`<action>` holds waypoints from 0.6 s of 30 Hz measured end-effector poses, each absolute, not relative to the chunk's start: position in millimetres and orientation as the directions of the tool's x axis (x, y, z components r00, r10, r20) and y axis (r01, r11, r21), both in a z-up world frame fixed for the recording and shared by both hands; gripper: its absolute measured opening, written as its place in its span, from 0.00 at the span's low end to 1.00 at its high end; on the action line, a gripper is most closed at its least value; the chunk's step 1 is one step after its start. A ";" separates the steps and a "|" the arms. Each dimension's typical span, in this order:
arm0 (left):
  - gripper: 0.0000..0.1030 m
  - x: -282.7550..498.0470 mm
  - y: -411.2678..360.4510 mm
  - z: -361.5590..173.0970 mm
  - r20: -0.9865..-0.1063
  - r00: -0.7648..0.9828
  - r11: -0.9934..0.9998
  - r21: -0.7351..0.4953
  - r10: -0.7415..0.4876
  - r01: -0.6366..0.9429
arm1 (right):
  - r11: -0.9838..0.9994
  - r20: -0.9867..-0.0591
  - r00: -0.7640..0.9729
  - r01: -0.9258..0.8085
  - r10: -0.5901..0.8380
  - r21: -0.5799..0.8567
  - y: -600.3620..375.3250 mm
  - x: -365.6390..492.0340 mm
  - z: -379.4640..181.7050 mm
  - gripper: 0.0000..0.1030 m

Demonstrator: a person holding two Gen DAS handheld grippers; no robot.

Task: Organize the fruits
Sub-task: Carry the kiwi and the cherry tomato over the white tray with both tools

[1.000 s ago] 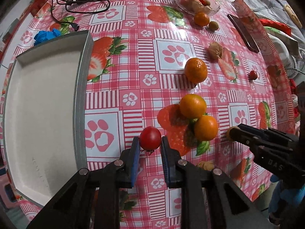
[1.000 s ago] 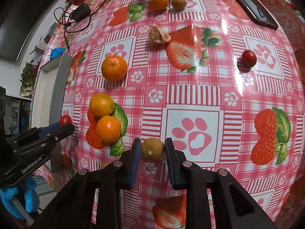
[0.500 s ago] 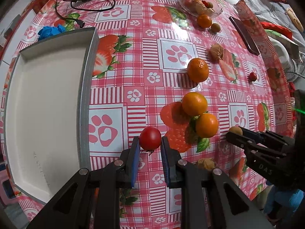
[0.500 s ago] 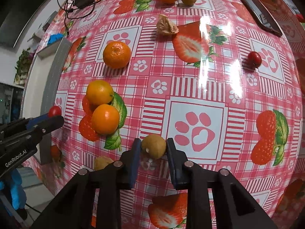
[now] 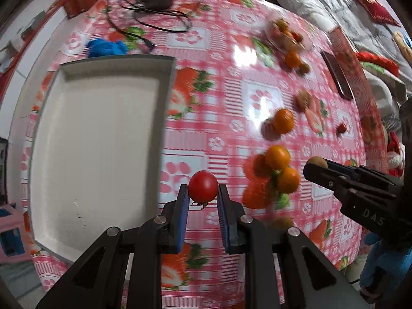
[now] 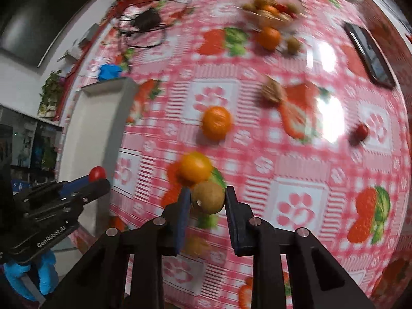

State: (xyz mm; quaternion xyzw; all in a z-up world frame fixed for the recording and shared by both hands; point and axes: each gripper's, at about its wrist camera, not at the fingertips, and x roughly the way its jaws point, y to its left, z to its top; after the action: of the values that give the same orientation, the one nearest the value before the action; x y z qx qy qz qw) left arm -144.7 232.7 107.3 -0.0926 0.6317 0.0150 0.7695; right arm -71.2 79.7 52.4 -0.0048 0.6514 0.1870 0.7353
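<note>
Red and round, a small tomato point(image 5: 203, 186) sits pinched between the blue pads of the left gripper point(image 5: 202, 193), raised above the table point(image 5: 206, 139) just right of the pale empty tray point(image 5: 95, 141). Over to the right, the right gripper point(image 6: 208, 199) clamps a brownish-green kiwi point(image 6: 208, 197) the same way, hanging in front of two oranges point(image 5: 282, 168) that lie touching on the pink checked cloth. Another orange point(image 6: 216, 122) sits farther off, well apart, and a glass bowl point(image 6: 273, 10) of fruit stands at the far side.
</note>
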 end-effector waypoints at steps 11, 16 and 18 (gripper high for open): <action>0.23 -167.6 307.0 91.4 -0.981 0.191 0.953 -0.035 0.024 -0.300 | 0.859 -0.943 0.043 -0.428 0.330 0.281 182.4 -64.2 53.2 0.27; 0.23 -176.2 340.3 75.5 -0.986 0.156 0.936 -0.008 0.051 -0.353 | 0.825 -0.938 0.006 -0.477 0.346 0.301 226.5 -68.7 47.5 0.27; 0.23 -178.6 349.3 70.5 -0.988 0.145 0.930 -0.001 0.056 -0.367 | 0.814 -0.937 -0.008 -0.493 0.350 0.308 241.5 -71.0 44.3 0.27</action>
State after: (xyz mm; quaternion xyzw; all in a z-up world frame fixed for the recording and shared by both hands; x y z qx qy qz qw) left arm -178.6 349.3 70.5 -0.1220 0.6385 0.1415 0.7466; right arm -71.0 241.5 44.3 -0.0554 0.6432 0.3002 0.7022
